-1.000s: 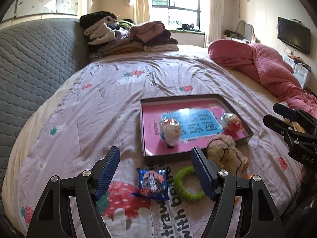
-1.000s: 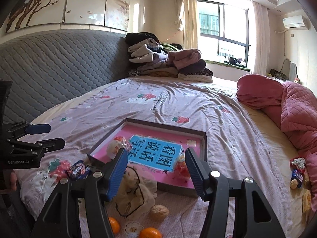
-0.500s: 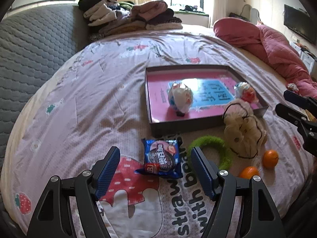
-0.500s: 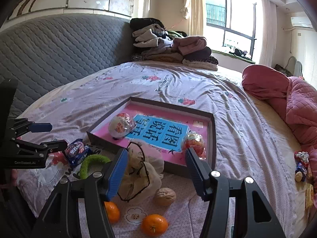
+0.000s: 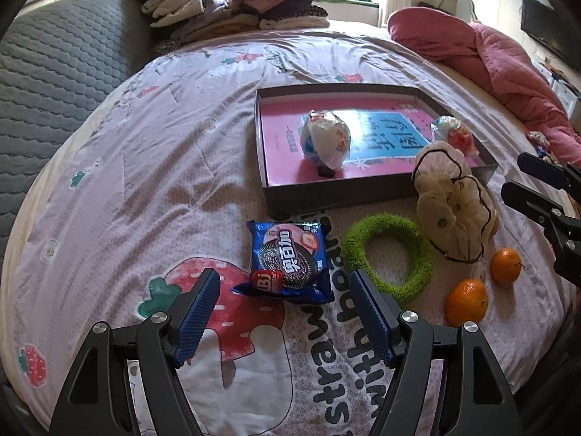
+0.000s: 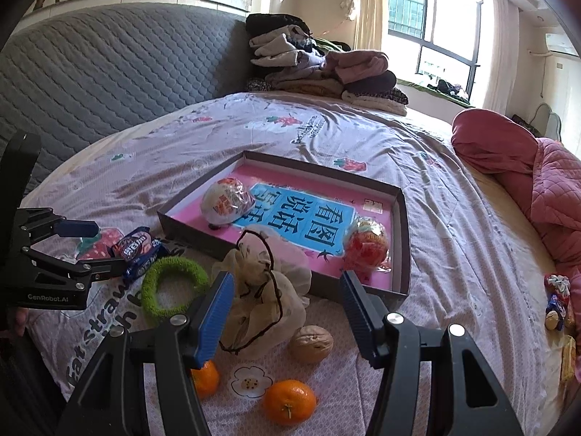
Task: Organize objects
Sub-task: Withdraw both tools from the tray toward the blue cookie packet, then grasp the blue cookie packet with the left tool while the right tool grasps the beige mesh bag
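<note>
jaws apart, blue crinkled cookie packet (image 5: 288, 261)

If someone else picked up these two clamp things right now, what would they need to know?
Left hand-held gripper: open, empty, above the blue cookie packet.
Right hand-held gripper: open, empty, over the beige drawstring pouch.
Done: two wrapped balls lie in the shallow box.
Left on the bed: packet, green ring, pouch, walnut, two tangerines.
</note>
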